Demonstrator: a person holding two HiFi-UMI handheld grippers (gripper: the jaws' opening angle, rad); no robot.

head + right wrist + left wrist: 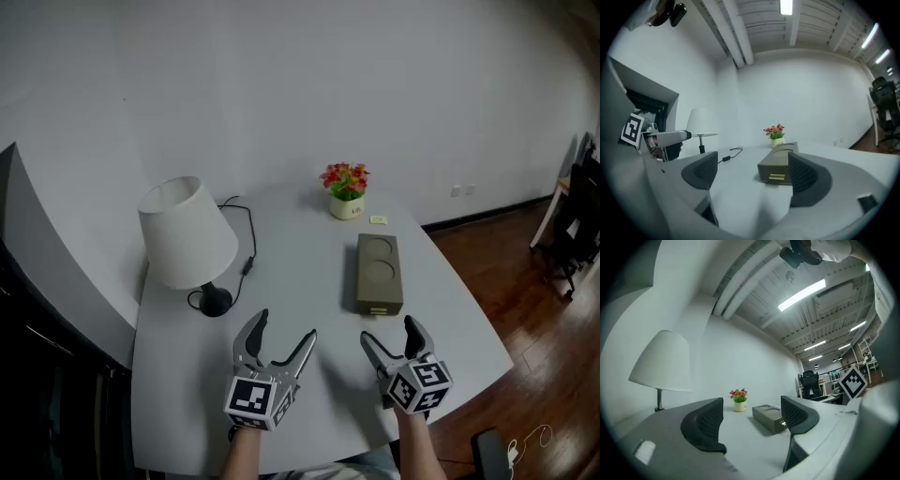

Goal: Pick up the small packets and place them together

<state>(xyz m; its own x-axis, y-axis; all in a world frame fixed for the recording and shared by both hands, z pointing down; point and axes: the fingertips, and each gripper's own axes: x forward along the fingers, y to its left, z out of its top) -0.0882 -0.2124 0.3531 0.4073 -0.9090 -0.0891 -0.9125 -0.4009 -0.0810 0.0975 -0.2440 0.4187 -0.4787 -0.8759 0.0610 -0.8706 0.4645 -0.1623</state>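
Box (pixel 380 274) (yellow strip (pixel 776 176) in its front face), flowers (pixel 345 178) in pot (pixel 347 207); left tool (pixel 284 326) and right tool (pixel 388 330) spread, empty.

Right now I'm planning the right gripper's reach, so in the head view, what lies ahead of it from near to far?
right gripper → grey box → small yellow packet. The flower pot is left out, as it sits about level with the packet.
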